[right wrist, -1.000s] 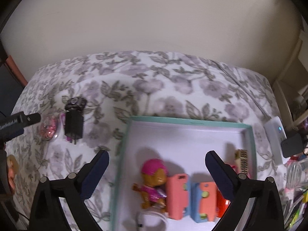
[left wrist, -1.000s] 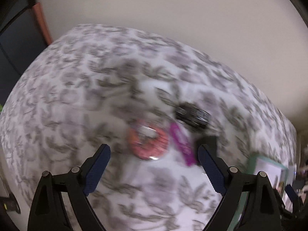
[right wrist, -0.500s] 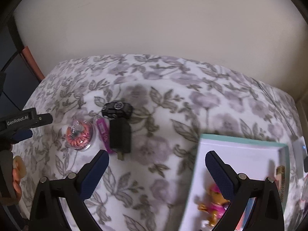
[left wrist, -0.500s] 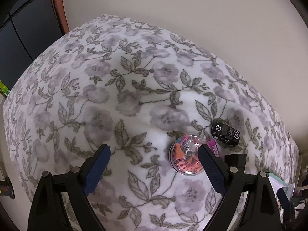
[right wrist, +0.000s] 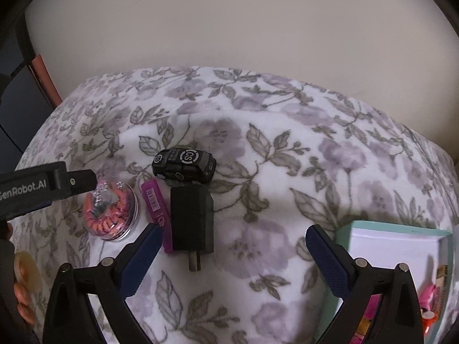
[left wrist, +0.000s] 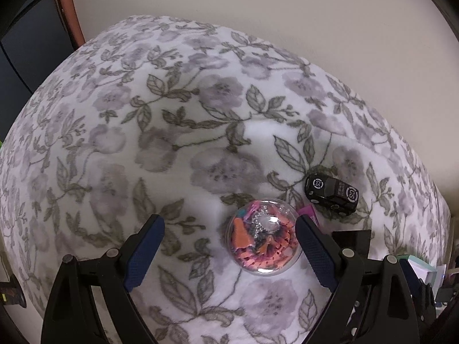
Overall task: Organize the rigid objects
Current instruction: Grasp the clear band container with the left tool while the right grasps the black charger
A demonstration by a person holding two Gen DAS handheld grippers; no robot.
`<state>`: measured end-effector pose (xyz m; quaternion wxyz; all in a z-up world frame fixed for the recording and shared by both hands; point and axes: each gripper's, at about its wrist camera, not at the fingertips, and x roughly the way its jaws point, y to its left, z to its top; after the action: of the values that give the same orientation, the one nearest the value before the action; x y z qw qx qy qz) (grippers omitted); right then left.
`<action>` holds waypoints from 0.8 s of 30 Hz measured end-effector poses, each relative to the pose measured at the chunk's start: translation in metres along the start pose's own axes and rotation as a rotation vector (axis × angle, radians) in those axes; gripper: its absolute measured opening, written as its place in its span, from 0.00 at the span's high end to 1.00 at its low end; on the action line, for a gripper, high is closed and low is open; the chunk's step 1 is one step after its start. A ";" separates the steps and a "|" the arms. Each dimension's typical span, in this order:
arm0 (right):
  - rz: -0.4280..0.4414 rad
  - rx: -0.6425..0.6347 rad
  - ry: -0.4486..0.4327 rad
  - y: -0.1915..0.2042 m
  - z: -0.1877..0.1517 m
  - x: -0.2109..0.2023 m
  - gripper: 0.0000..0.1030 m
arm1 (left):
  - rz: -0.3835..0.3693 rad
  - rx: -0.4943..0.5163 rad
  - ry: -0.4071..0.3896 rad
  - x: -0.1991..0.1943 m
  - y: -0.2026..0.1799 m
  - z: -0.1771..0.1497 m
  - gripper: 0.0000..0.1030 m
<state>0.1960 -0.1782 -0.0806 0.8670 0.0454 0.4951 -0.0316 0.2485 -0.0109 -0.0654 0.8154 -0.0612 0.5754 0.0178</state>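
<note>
A clear round case of pink and orange bits [left wrist: 264, 243] lies on the floral blanket, just inside my open left gripper's [left wrist: 229, 245] right finger. A black toy car [left wrist: 331, 193], a magenta stick [right wrist: 157, 212] and a black plug block [right wrist: 192, 219] lie beside it. In the right wrist view the case [right wrist: 111, 215] sits at left under the left gripper's finger [right wrist: 43, 190]. My right gripper [right wrist: 232, 258] is open and empty, just below the plug block. The car [right wrist: 183, 164] sits behind the block.
A teal-rimmed white tray [right wrist: 401, 230] with small toys stands at the right. A beige wall runs behind the bed. A dark cabinet with an orange edge [left wrist: 67, 14] stands at the left. The blanket [left wrist: 143, 143] has free room to the left.
My left gripper has drawn closer to the round case. My right gripper has swung left from the tray to the plug block and car.
</note>
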 end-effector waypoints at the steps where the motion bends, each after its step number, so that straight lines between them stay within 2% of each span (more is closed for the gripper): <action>1: 0.002 0.001 0.000 0.001 0.000 0.003 0.02 | -0.002 0.002 0.004 0.003 -0.001 0.000 0.10; 9: -0.007 -0.031 0.005 0.015 0.003 0.023 0.16 | -0.006 0.005 0.025 0.020 -0.005 -0.001 0.10; 17: -0.017 -0.021 0.008 0.016 0.002 0.033 0.26 | -0.059 -0.007 0.037 0.029 -0.010 -0.003 0.10; 20: -0.002 -0.003 0.020 0.014 -0.002 0.036 0.31 | -0.050 0.011 0.048 0.033 -0.015 -0.005 0.10; 24: -0.033 -0.021 0.014 0.017 -0.004 0.037 0.34 | -0.037 0.039 0.070 0.043 -0.025 -0.007 0.10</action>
<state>0.2133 -0.1613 -0.1139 0.8633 0.0283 0.5023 -0.0405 0.2585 -0.0388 -0.1060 0.7960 -0.0563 0.6026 -0.0105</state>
